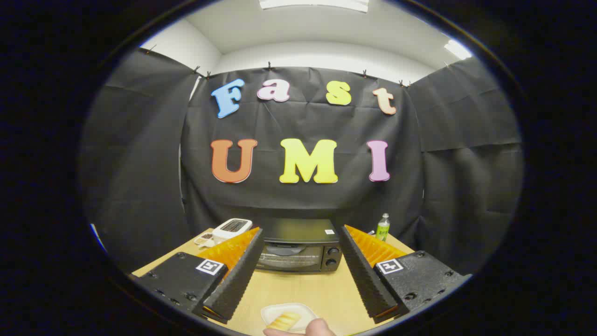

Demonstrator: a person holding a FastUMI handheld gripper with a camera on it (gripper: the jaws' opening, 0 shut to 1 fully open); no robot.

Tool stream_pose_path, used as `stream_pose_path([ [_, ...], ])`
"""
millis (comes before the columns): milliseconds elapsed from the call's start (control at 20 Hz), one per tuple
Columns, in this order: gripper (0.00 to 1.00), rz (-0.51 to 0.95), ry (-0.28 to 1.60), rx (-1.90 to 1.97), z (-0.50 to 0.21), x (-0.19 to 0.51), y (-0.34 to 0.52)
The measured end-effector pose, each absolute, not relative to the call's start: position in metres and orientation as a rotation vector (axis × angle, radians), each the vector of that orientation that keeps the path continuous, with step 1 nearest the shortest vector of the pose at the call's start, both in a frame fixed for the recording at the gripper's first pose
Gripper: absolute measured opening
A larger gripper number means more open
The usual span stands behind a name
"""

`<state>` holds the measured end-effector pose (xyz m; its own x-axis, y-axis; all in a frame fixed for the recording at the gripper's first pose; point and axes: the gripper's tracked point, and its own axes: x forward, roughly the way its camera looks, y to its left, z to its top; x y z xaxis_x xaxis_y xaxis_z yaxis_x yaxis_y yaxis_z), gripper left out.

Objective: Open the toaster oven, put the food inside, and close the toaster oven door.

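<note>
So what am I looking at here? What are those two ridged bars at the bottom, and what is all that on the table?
Those bars are the two fingers of a hand-held gripper; a person carries it, and the camera rides on it, looking forward along the fingers. They stand open, holding nothing. Ahead, on the wooden table, sits a black toaster oven with its door closed. A white toaster stands to its left, a small bottle to its right. Nearest the camera, between the fingers, a white dish holds the food, with a person's fingertip at it.

No readable text on the toaster oven (pixel 298 247) or bottle (pixel 383 227).
</note>
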<state>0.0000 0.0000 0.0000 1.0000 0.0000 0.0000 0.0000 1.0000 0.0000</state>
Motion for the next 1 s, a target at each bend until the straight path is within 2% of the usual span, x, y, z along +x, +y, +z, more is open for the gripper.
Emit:
stream_pose_path([
  [1000, 1.0, -0.035, -0.033, 0.039, 0.004, 0.015, -0.004],
])
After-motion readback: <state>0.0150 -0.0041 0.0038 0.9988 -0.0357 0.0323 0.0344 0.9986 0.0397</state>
